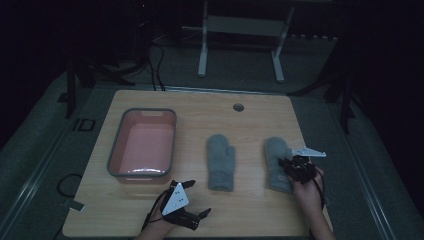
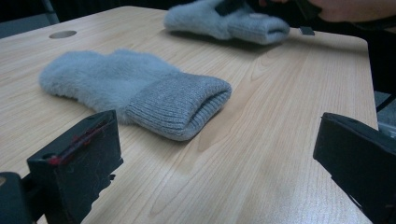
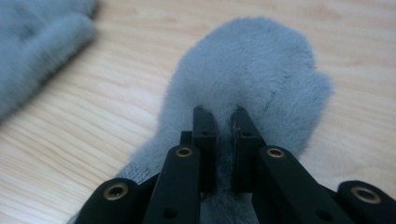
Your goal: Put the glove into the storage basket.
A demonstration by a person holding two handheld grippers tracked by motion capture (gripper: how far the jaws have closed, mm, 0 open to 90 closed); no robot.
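Two mittens lay flat; right gripper (image 3: pixel 223 116) was pinched on the right mitten (image 3: pixel 252 70) fabric to lift it, left gripper (image 2: pixel 210 163) waited spread wide, empty.

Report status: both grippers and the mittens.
Right gripper shut, pinching the right fluffy grey mitten. Left gripper open, holding nothing, facing the other grey mitten. Nothing in the way.

Both mittens: fuzzy grey fleece, the left mitten (image 2: pixel 140 93) with a ribbed knit cuff, the right mitten (image 3: pixel 252 79) plush. Table (image 1: pixel 250 120): pale smooth wood grain. Pink bin (image 1: pixel 143 144): glossy plastic.
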